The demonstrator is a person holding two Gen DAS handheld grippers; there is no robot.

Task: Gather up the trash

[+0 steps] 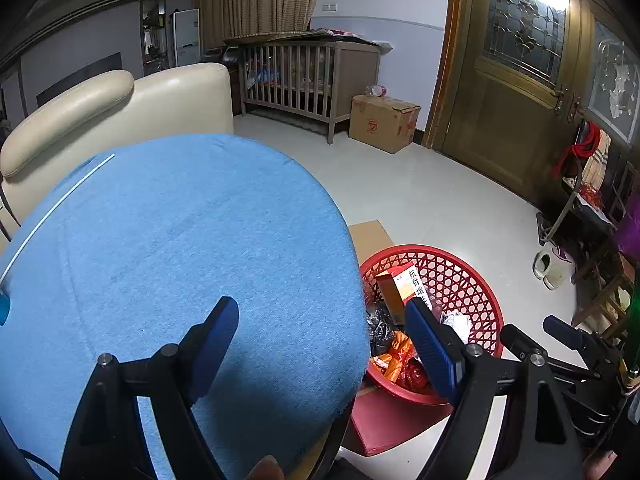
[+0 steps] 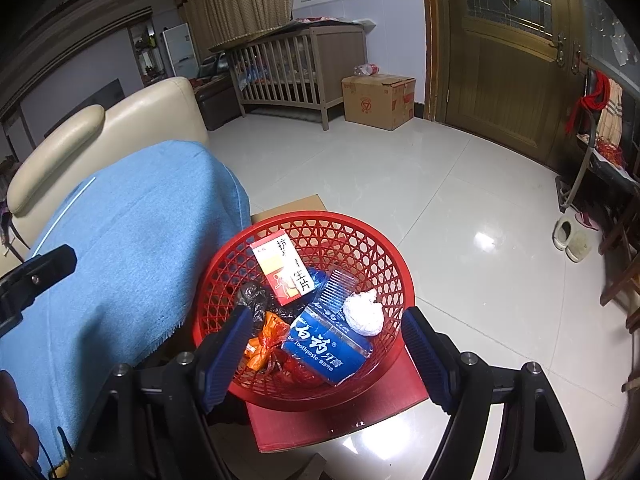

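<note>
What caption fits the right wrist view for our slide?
Open right gripper over a red basket holding a toothpaste box, medicine box, comb and crumpled paper.

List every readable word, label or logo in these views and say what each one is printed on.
"Toothpaste", beside large white Chinese characters reading roughly "白药" and "牙膏": blue toothpaste box in the red basket.
"抗骨增生片", partly glare-hidden: orange-and-white medicine box in the basket.
Red circular logo, wording too small to read: cardboard box by the door.
Orange wrapper: print unreadable.
</note>
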